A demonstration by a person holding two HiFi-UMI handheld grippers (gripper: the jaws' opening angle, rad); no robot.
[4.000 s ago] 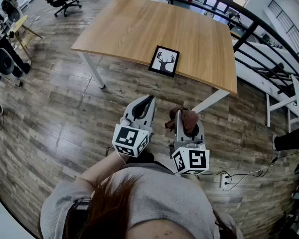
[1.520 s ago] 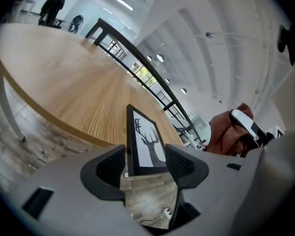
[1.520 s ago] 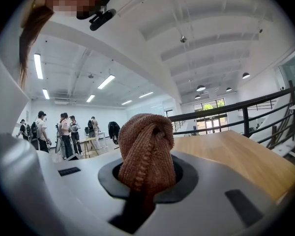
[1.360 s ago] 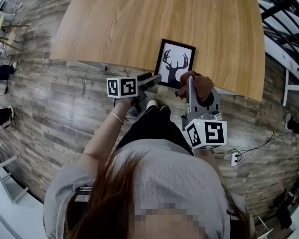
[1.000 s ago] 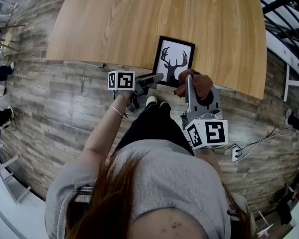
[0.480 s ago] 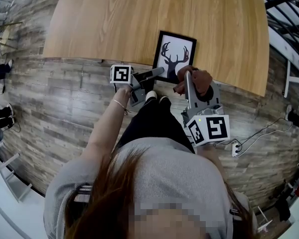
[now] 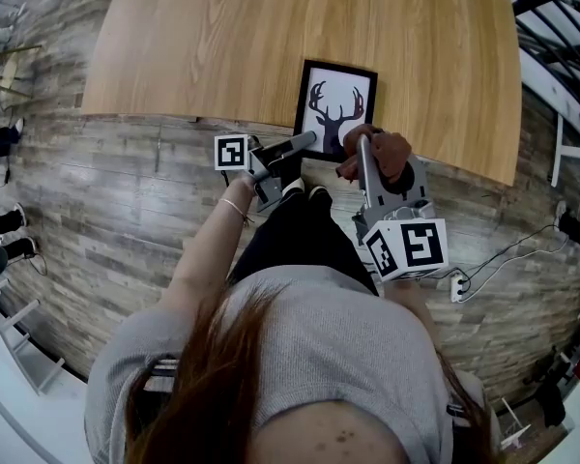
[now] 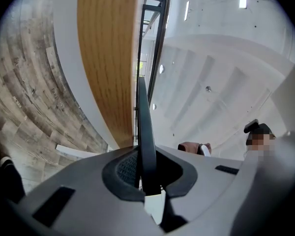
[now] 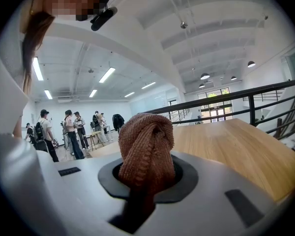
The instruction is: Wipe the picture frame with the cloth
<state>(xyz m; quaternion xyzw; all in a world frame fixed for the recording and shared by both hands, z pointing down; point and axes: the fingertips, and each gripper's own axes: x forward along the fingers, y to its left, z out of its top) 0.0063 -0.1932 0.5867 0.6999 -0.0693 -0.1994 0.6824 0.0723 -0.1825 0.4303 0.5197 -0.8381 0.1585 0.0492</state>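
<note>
- Two preparations look complete: the cloth [image 9: 146, 141] is in hand and the picture frame [image 7: 336, 106] is within reach, so the task stands at its very start.
- The picture frame, with its black border and deer-antler print, lies on the wooden bench [image 7: 222, 37] just inside the near edge, in front of the person.
- The right gripper [image 7: 367, 149] has its fingers clenched on the brown cloth. The right gripper view shows the cloth bulging out between them in a bunched wad.
- That wad hovers just beside the frame's lower right corner. Whether it touches the frame cannot be told from the head view.
- The left gripper [image 7: 306, 141] reaches in from the side at the frame's lower left corner. Its fingers are closing on the frame's thin dark edge, which stands between them in the left gripper view.
- That grip reads as the steadying or lifting hold that has to come before any wiping.
- No stroke across the frame's face or border is evident, since the cloth sits at one corner and not over the print.
- Left to do, by this judgement: secure the frame, bring the cloth onto its face, and pass it over the print area and all four sides of the border.
</note>
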